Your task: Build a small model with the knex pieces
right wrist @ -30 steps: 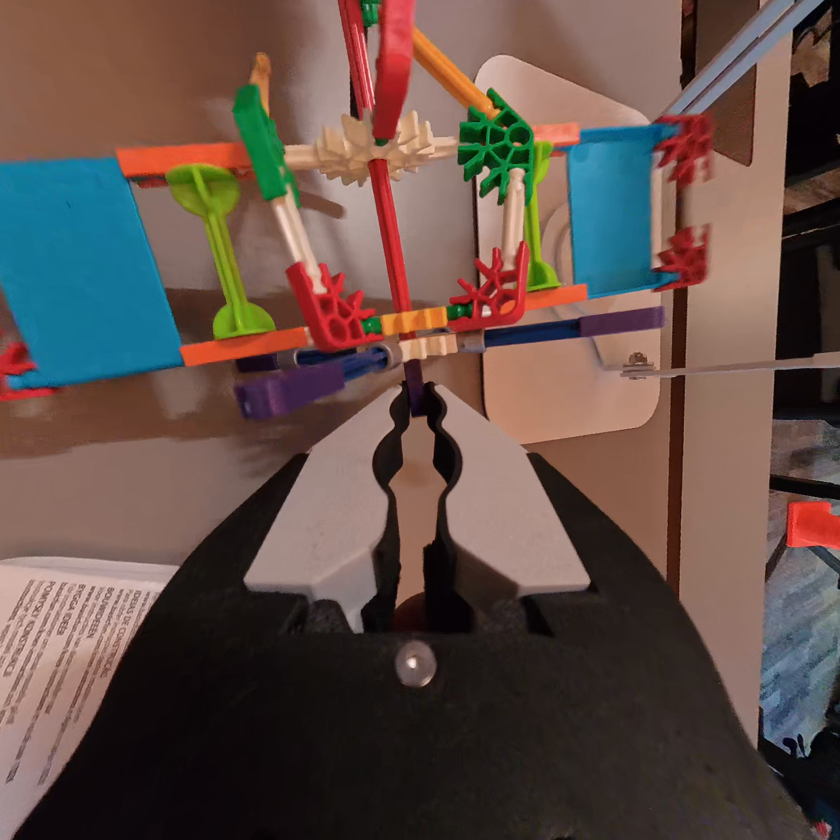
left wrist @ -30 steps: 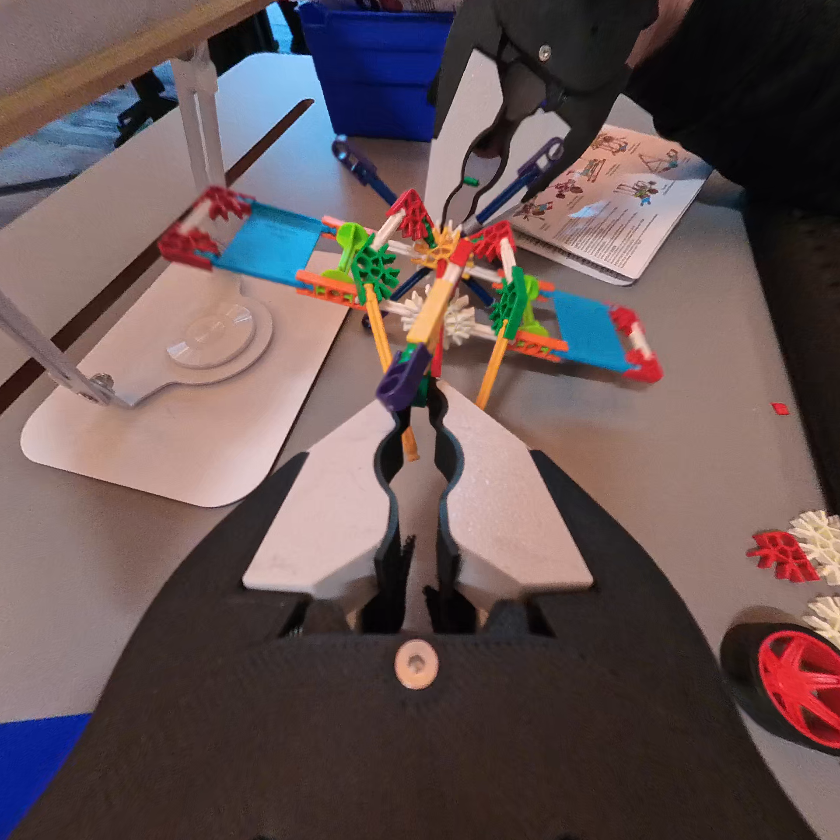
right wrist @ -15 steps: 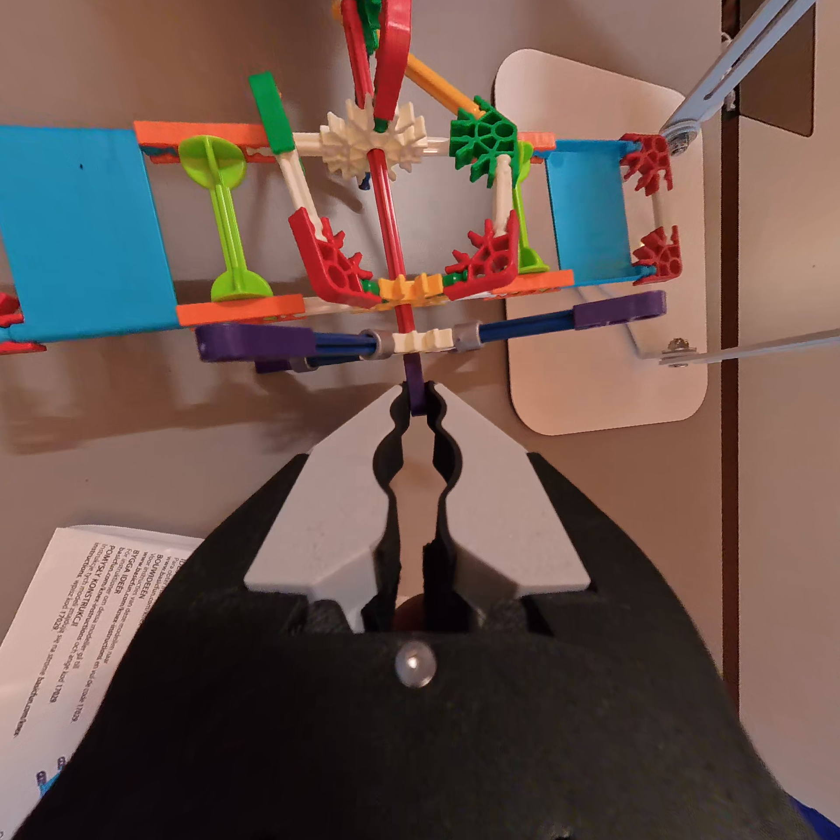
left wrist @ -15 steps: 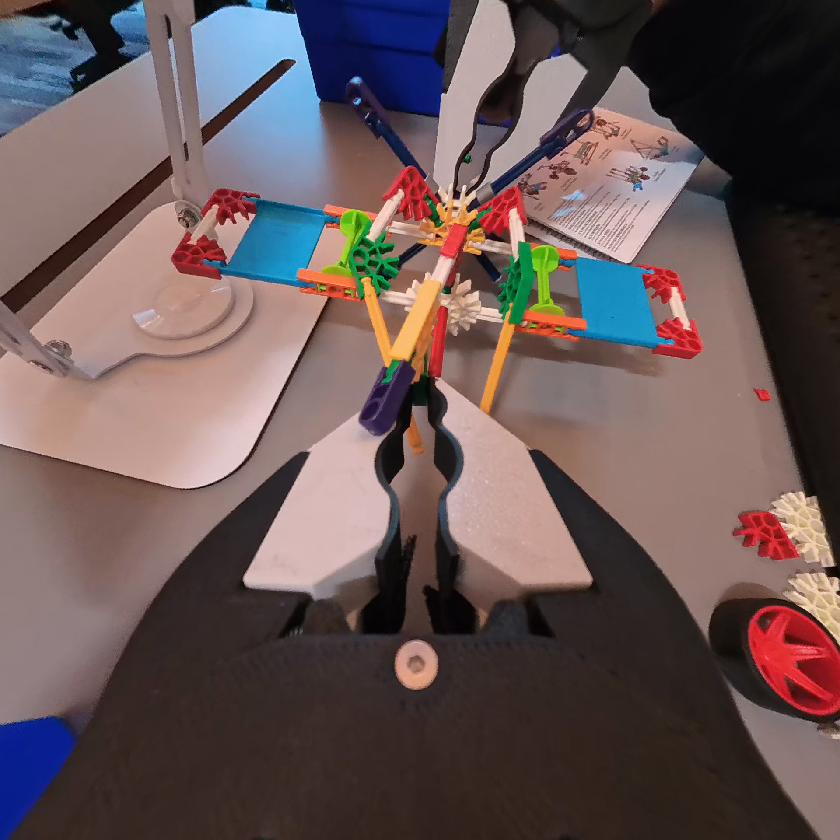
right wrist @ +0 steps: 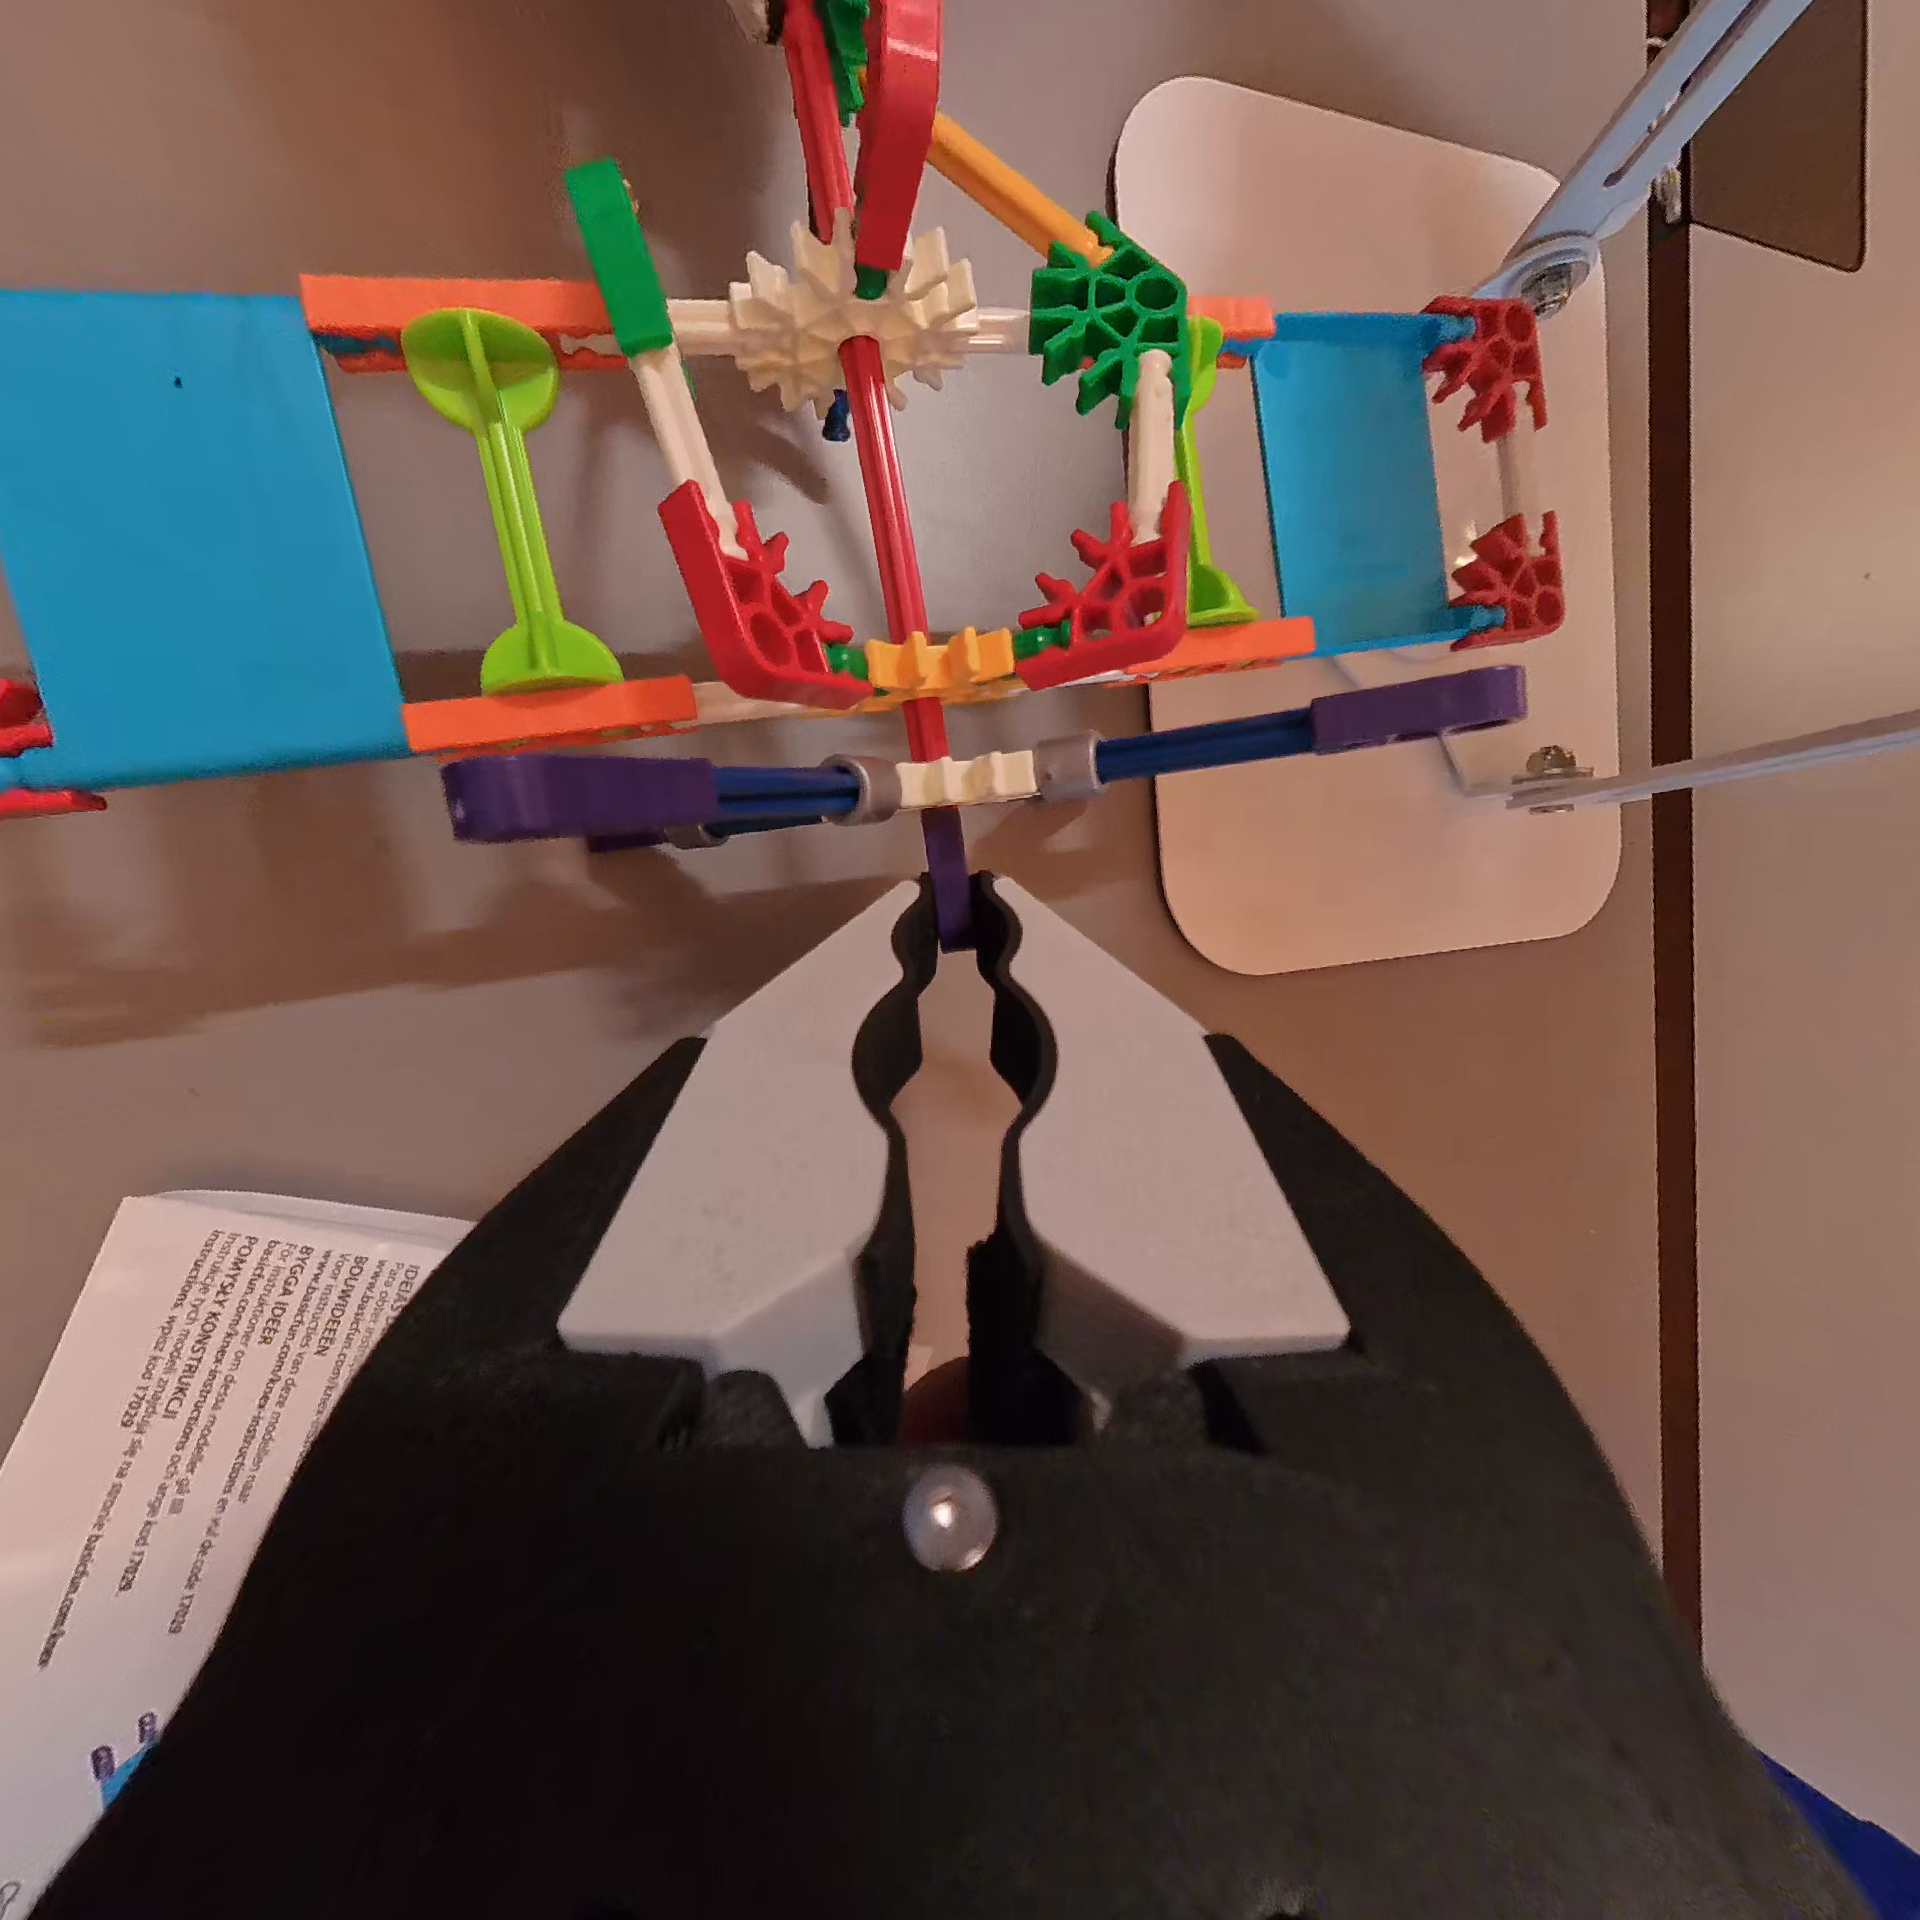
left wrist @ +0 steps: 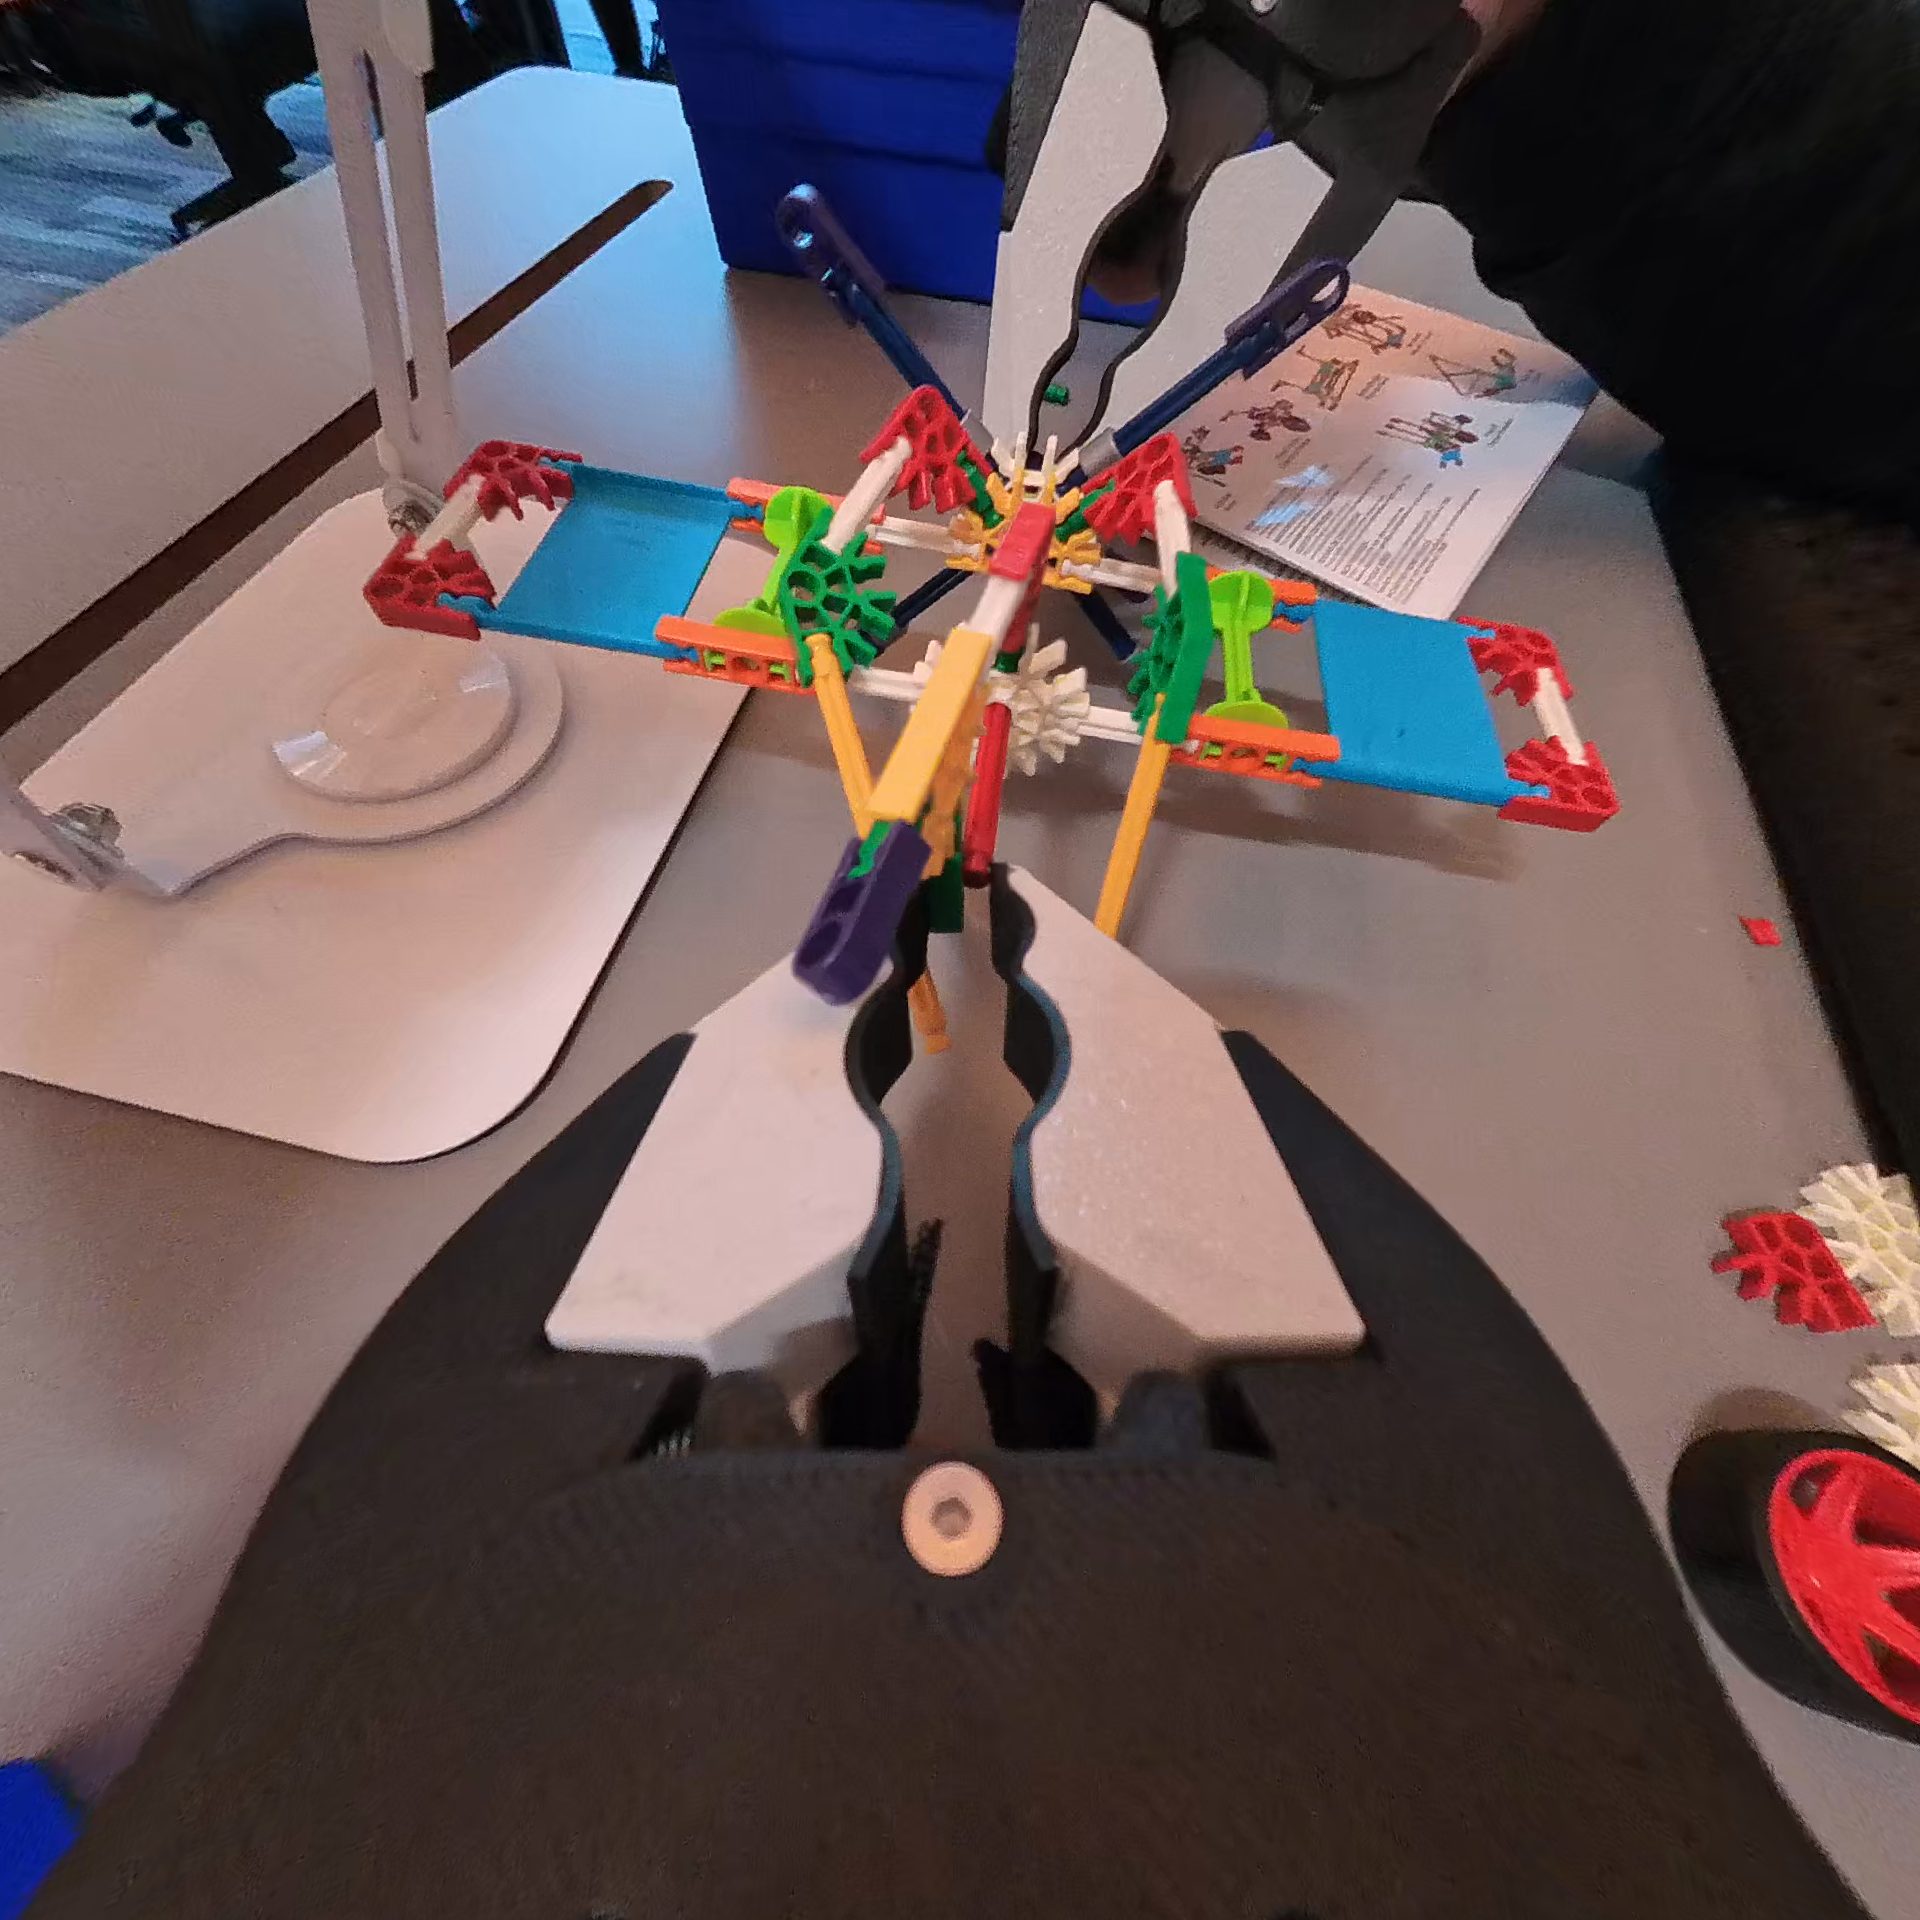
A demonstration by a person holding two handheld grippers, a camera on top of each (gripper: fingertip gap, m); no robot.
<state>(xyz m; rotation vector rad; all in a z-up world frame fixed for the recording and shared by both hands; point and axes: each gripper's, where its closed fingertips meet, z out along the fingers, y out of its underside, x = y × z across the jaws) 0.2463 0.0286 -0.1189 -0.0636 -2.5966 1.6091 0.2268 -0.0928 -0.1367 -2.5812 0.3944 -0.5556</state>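
A colourful rod-and-connector toy plane (left wrist: 997, 623) stands on the grey table, with blue wing panels (left wrist: 608, 566) and red corner connectors. My left gripper (left wrist: 951, 894) is shut on the green piece at the plane's tail end, beside a purple connector (left wrist: 857, 914). My right gripper (right wrist: 951, 914) is shut on a small purple connector (right wrist: 948, 883) at the nose, just below the propeller of blue rods with purple tips (right wrist: 582, 795). The right gripper also shows in the left wrist view (left wrist: 1060, 416), coming down onto the white hub.
A white stand base (left wrist: 312, 935) with a metal arm (left wrist: 400, 260) lies left of the plane. An instruction booklet (left wrist: 1382, 478) and a blue bin (left wrist: 852, 135) are behind. A red-and-black wheel (left wrist: 1829, 1590) and loose red and white connectors (left wrist: 1808, 1257) lie at the right. Some 12 cm of space lies between my two pairs of fingers. It is some 20 cm from my left tips to the red-and-black wheel (left wrist: 1829, 1590).
The plane has shifted and levelled in both views while both grippers keep their hold. The propeller has turned, so its blades now lie nearly straight across in the right wrist view.
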